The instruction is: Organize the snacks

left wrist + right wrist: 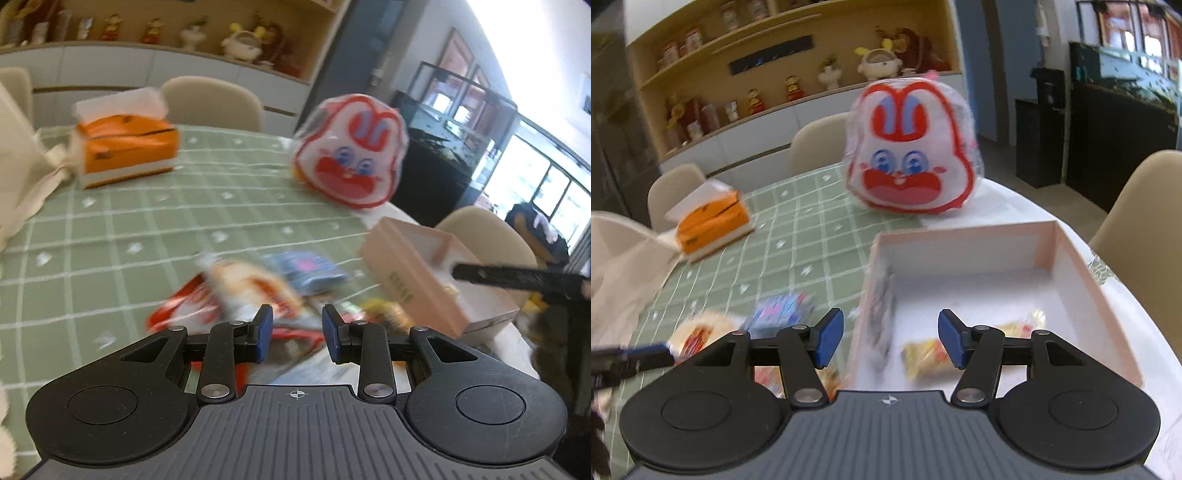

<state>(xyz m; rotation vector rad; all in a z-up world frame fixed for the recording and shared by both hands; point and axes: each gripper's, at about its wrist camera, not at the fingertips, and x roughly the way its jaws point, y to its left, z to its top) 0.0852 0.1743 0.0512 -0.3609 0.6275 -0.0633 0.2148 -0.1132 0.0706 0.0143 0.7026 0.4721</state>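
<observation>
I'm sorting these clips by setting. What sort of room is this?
Most likely a home dining room. A table with a green checked cloth has cream chairs drawn up to it, and wall shelves behind hold figurines and jars. An orange tissue pack and loose snacks lie on the table.

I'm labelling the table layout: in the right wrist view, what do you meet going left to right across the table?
Orange tissue box → blue snack packet → rabbit-face bag → pink box.
</observation>
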